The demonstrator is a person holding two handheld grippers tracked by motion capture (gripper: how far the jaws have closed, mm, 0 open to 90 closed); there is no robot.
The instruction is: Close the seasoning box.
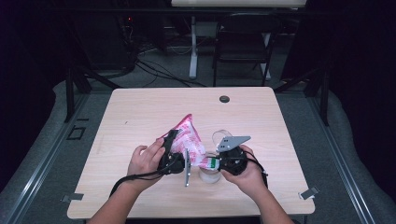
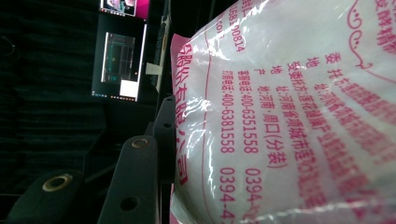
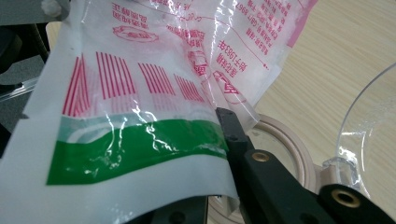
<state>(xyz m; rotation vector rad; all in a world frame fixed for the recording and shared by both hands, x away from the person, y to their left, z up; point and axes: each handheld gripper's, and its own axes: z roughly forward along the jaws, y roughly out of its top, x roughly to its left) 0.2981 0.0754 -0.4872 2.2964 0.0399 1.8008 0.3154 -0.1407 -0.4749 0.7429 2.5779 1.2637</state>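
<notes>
- A plastic bag (image 1: 189, 137) printed in pink, with a green band at one end, is held above the middle of the wooden table (image 1: 140, 116), tilted so its pink corner points toward 12 o'clock and its green end dips toward 5 o'clock.
- The left gripper (image 1: 172, 151) sits at 9 o'clock of the bag, held in the person's left hand (image 1: 145, 159); in the left gripper view one black jaw lies flat against the bag's (image 2: 289, 116) pink edge, and the jaws clamp the bag's thick side between them, partly spread.
- The right gripper (image 1: 218, 162) sits at 3 o'clock of the bag's lower end, in the right hand (image 1: 246, 173); in the right gripper view its jaws are pressed together on the thin green-banded end of the bag (image 3: 140, 140), pinching the film.
- Just below that pinched end stands a round container with a pale rim (image 3: 289, 140), at 6 o'clock of the bag in the high view (image 1: 208, 173).
- A clear plastic lid (image 3: 369, 126) lies on the table at 3 o'clock of the container's rim, touching it as far as can be told.
- A small dark round grommet (image 1: 224, 99) sits in the table near its far edge, at 12 o'clock, well apart from the bag.
</notes>
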